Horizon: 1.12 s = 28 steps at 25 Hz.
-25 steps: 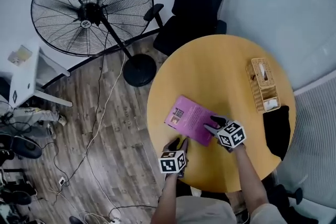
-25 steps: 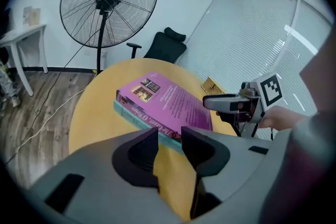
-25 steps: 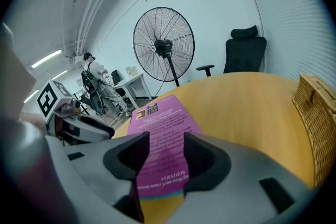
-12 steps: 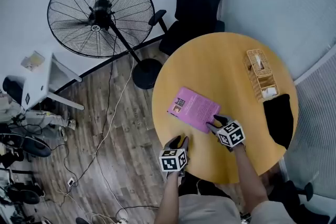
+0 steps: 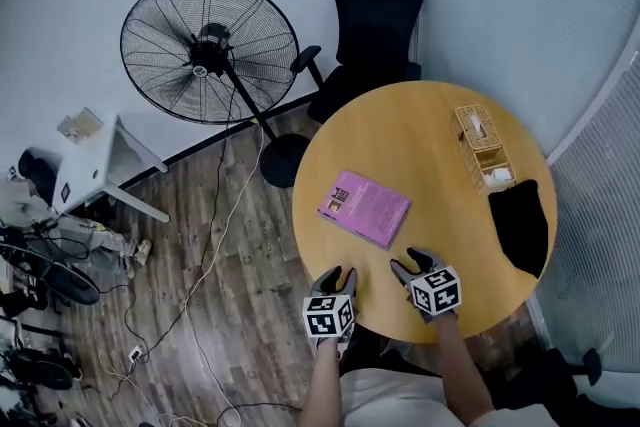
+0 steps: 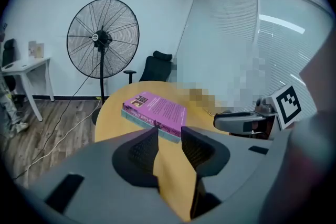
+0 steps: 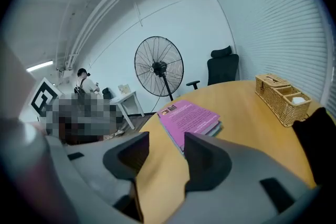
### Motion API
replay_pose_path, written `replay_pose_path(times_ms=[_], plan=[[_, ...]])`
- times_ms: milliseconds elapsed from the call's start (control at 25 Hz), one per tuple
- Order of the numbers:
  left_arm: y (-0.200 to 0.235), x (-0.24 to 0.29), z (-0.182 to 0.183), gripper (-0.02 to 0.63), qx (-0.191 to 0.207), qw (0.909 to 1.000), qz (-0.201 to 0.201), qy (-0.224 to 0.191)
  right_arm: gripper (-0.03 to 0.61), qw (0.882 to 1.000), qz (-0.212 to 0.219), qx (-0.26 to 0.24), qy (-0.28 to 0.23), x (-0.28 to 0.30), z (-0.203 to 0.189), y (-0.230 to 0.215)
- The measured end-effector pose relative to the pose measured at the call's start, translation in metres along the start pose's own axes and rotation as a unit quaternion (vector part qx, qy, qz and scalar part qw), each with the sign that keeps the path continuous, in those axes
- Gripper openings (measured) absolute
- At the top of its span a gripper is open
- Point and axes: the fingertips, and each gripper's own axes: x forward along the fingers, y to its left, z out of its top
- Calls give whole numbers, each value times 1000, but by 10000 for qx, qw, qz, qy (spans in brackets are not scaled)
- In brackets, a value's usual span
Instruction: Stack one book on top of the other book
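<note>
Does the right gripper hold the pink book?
No, the right gripper has jaws apart over the table, and the pink book lies ahead, untouched.

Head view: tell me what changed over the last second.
Both grippers drew back toward the person: the right gripper left the pink book's near corner, the left gripper pulled away to the table edge. Both are open and empty. The pink book stayed on the other book, and the basket did not move.
</note>
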Motion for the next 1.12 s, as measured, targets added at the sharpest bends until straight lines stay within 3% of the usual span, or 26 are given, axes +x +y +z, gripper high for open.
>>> replay_pose_path(times_ms=[200,440,760,1120], plan=[[-6,-21,-4,153,-315,9990,-121,-291,212,9996,-93,86,-248,-24,0,16],[-10,-42,-13,153,36,9994,-84,-335,206,9996,-29,-37,-277,-46,-13,26],[3,-58,-22,151,42,9991,114,-410,187,9990,-129,42,-415,-48,-19,23],[6,-69,-13,48,-47,9976,166,-666,46,9982,-282,140,-513,-47,-13,21]])
